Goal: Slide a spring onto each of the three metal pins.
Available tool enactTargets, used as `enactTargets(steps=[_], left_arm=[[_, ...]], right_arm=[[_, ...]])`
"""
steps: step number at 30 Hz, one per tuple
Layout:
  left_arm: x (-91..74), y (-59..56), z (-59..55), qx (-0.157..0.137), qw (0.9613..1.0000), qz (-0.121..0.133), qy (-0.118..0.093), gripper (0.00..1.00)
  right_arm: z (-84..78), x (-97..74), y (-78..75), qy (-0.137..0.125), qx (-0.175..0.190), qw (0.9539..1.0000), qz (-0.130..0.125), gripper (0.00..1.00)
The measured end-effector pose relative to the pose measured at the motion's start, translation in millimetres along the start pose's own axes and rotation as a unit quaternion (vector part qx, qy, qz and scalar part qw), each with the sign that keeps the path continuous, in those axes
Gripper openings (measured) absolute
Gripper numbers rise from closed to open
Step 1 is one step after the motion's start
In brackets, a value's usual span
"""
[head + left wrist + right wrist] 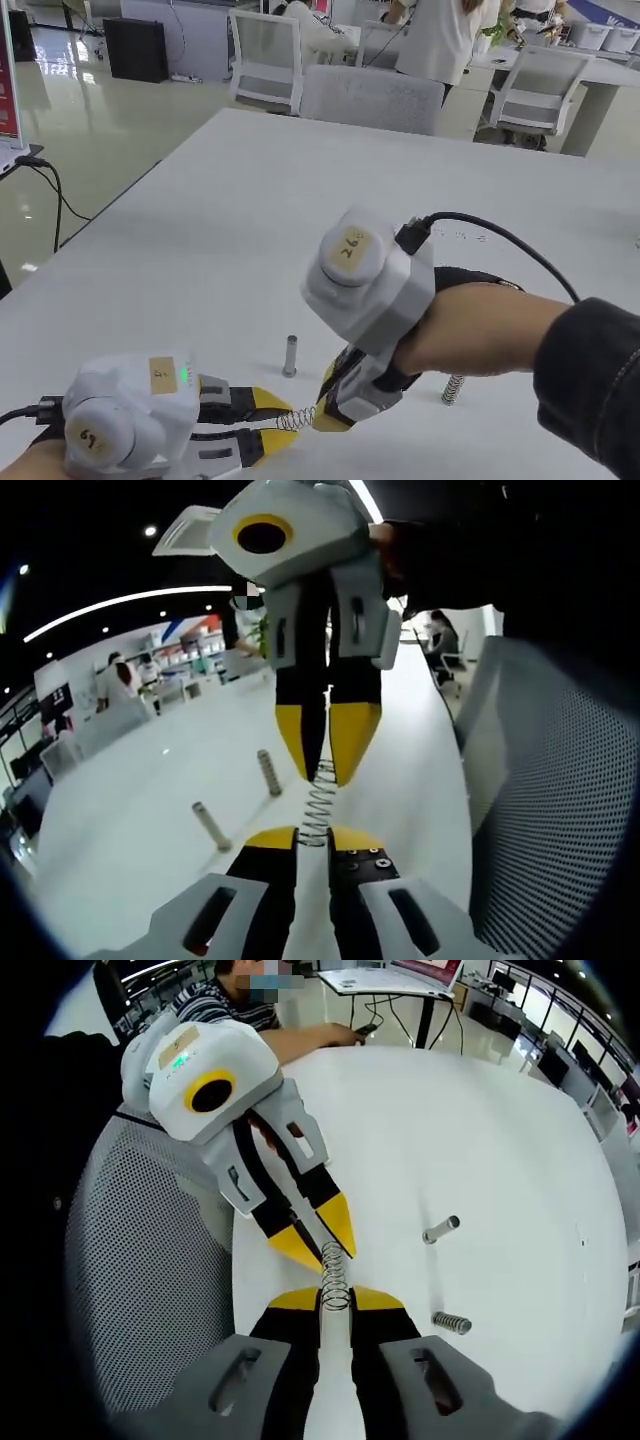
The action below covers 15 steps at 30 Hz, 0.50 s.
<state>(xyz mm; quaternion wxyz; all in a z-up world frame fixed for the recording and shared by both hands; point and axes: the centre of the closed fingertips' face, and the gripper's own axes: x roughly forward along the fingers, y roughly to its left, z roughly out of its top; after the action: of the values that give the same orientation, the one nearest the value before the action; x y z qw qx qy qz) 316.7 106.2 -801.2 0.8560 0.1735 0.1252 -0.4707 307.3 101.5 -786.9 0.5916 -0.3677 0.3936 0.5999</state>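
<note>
A small steel spring hangs in the air between my two grippers, just above the white table. My left gripper is shut on one end of it and my right gripper on the other, tip to tip. The left gripper view has the spring rising from my left gripper to the right gripper. A bare metal pin stands just behind them. A second spring stands to the right; whether a pin is inside it I cannot tell.
White chairs line the table's far edge, and a person stands behind them. A grey mesh chair back is close beside the grippers. The table's left edge drops to the floor, where a black cable lies.
</note>
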Motion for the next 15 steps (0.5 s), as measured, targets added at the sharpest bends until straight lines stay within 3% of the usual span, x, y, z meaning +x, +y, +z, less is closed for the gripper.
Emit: enactTargets(steps=[15], left_arm=[[1.7,-2.3,0.3,-0.021,0.9998,-0.003,-0.001,0.02]], right_arm=[[14.4,-5.7,-1.5,-0.025,-0.009,0.9996,-0.007,0.08]])
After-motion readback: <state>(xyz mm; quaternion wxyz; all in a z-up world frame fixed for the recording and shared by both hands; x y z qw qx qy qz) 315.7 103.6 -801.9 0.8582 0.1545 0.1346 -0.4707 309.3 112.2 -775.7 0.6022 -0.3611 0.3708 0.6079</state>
